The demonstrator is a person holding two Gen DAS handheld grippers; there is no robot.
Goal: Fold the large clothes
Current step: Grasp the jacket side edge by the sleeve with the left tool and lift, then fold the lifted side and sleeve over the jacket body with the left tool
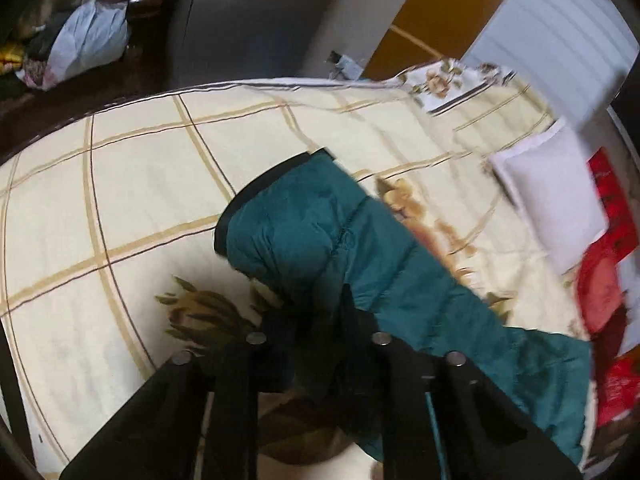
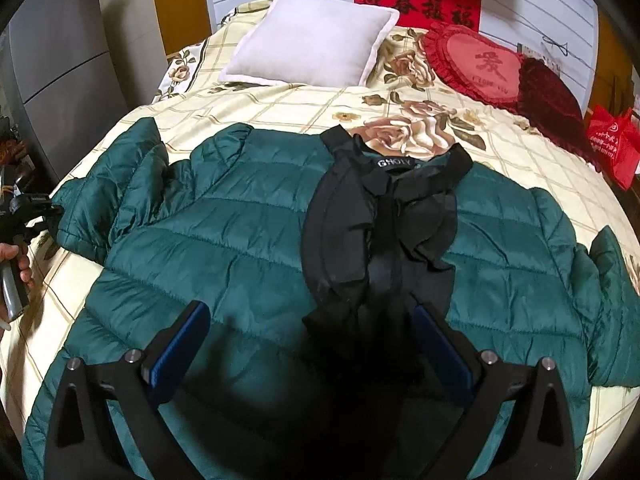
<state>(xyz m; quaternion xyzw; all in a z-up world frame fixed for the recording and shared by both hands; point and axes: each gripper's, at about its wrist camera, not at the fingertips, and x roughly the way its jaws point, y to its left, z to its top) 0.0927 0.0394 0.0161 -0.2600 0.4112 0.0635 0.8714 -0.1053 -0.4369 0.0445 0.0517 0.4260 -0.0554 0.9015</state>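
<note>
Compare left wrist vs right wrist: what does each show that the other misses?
Left wrist only: the left gripper shut on the jacket sleeve, and a white plastic bag on the floor. Right wrist only: the right gripper open over the whole jacket, its black collar, the heart cushion, a red bag. Both: green jacket, floral bedspread, white pillow.

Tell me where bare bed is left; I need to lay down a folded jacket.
Bare quilt runs between the green jacket and the white pillow, and beyond the sleeve cuff toward the bed's far edge. The head is crowded with the pillow and red cushions; the jacket fills the middle.
</note>
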